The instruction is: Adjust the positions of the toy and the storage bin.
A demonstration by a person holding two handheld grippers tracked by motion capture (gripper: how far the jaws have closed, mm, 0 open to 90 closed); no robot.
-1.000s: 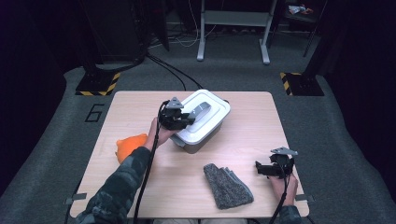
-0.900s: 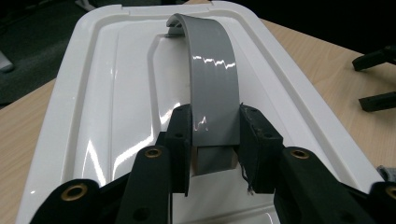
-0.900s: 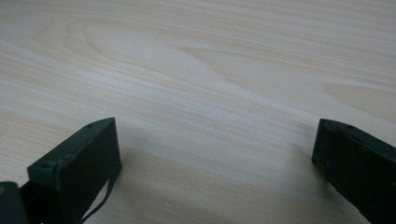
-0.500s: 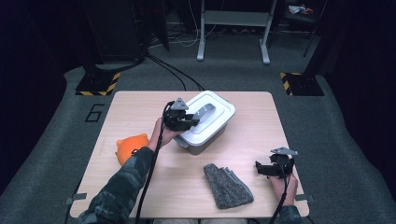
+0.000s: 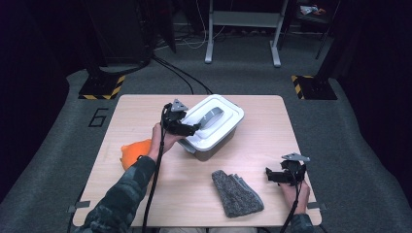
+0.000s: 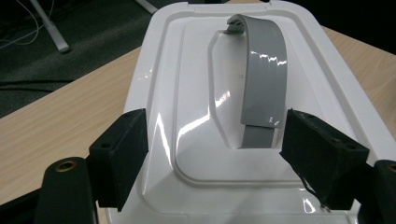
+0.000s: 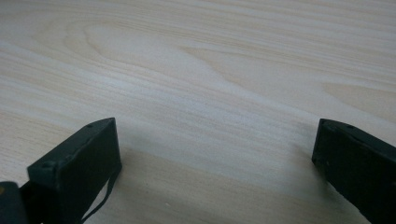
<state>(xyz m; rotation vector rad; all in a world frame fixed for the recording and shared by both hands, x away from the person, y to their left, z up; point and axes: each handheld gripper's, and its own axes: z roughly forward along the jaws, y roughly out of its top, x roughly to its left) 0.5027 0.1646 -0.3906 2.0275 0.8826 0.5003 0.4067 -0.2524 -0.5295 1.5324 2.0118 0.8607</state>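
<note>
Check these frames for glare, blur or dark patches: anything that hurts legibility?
High view: the room around the table is nearly black, the tabletop evenly lit. Left gripper view: bright glare streaks on the white lid and its grey handle. Right gripper view: soft focus, with dim shadow between the jaws.

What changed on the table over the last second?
The left hand-held gripper has just been opening its jaws and now straddles the white box's grey handle without pressing it. The box turned slightly. The right hand-held gripper, grey cloth and orange cloth stayed put.
</note>
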